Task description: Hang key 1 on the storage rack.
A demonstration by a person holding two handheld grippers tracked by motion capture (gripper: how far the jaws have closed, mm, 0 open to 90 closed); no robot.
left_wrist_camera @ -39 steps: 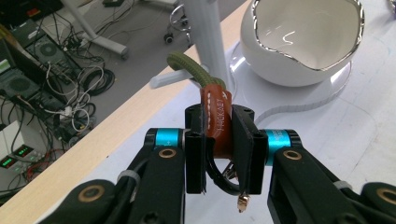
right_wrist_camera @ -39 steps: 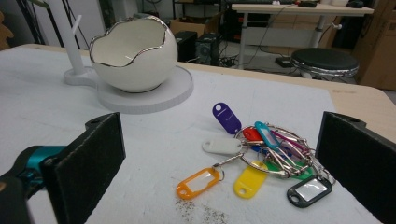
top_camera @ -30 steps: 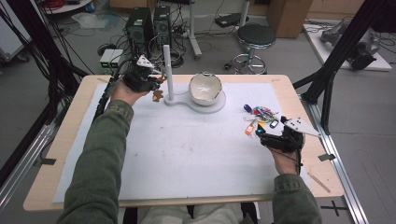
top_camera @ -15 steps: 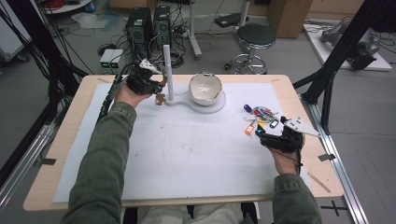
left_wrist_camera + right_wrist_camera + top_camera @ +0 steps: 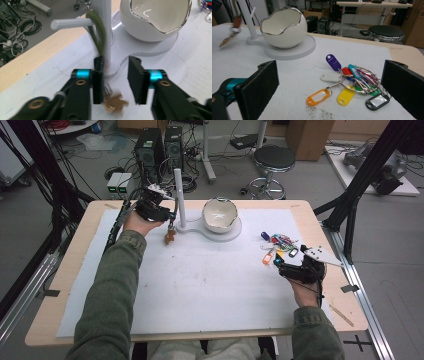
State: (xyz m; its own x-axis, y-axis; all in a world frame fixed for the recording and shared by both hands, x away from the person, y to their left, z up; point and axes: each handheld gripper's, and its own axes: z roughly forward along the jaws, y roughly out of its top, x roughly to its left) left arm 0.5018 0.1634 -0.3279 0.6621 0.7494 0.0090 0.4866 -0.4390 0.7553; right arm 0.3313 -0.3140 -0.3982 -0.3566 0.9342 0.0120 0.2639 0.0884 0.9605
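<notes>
A green cord (image 5: pixel 98 30) is looped over the side peg of the white stand (image 5: pixel 107 37) and hangs down its post. A brown charm (image 5: pixel 115 105) dangles blurred at the cord's lower end, also seen as the brown charm (image 5: pixel 170 237) below the stand (image 5: pixel 178 195). My left gripper (image 5: pixel 116 80) sits just in front of the post; its jaws have just been opening and stand apart, with the cord beside the left jaw and no pad pressing on it. My right gripper (image 5: pixel 332 83) is wide open, low over a bunch of coloured key tags (image 5: pixel 348 80).
A white egg-shaped bowl (image 5: pixel 219 214) with a silver rim sits on the stand's round base, right of the post. The key tags (image 5: pixel 277 245) lie at the right of the white mat (image 5: pixel 200 290). My right gripper (image 5: pixel 285 262) rests near the right edge.
The left jaws have parted and let go of the cord. The brown charm has dropped lower and now swings below the peg. The right hand has not moved.
</notes>
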